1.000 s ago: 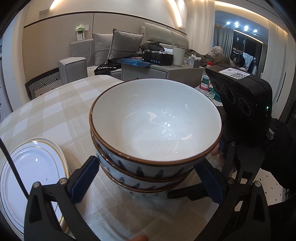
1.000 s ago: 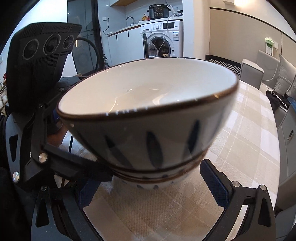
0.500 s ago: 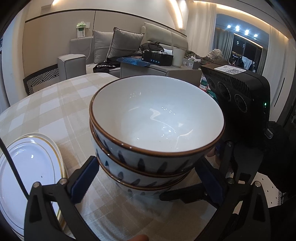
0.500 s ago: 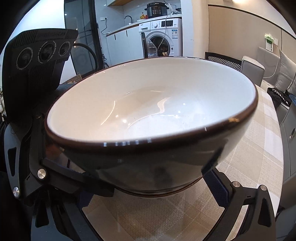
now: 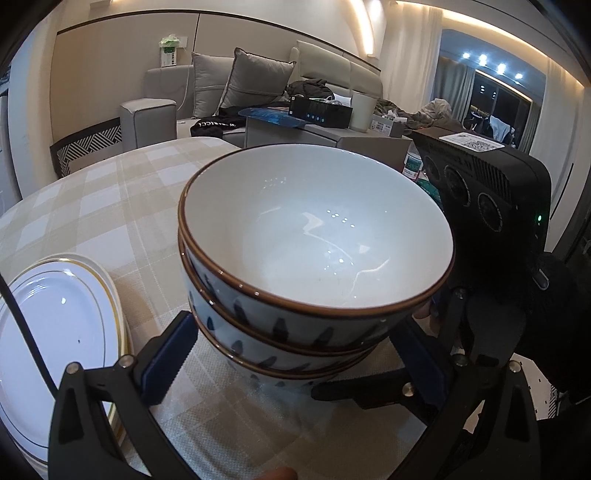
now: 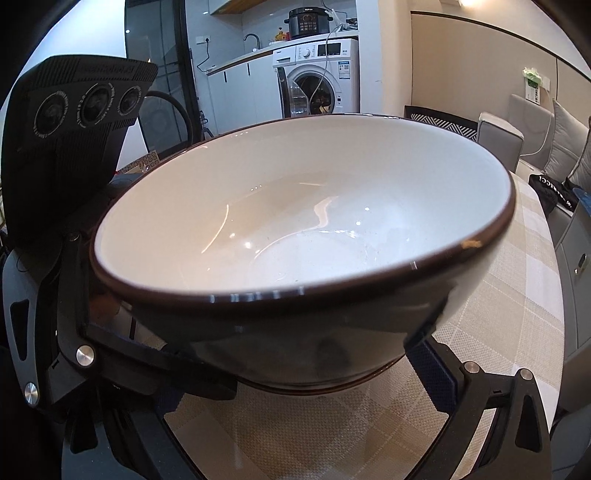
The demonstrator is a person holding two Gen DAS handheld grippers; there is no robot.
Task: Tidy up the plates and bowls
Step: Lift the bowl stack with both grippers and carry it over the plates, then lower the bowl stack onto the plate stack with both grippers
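Both tongs, left [image 5: 295,363] and right [image 6: 303,373], straddle the bowl stack [image 5: 314,258] (three nested), spread wide; gold-rimmed plates [image 5: 55,332] at the tabletop [image 5: 110,206] edge.

Ahead of you, left wrist view: round table under a beige checked tablecloth [image 5: 110,206]. Beyond it a grey sofa [image 5: 155,92] with two grey cushions [image 5: 243,85] and a black garment [image 5: 216,123] on the seat. Beige panelled wall [image 5: 110,62] behind, warm cove lighting [image 5: 364,26] along the ceiling. A low cabinet [image 5: 325,138] beside the sofa carries a black box [image 5: 319,110] and a white cup [image 5: 362,110]. Far right, a dark window [image 5: 495,99] with ceiling spotlights above and pale curtains [image 5: 410,59].

Right wrist view: white washing machine [image 6: 317,74] under a counter, black multicooker [image 6: 308,22] on top, white cabinets [image 6: 240,96] beside it, a glass door [image 6: 159,48] on the left. The sofa's armrest sits at the right edge.
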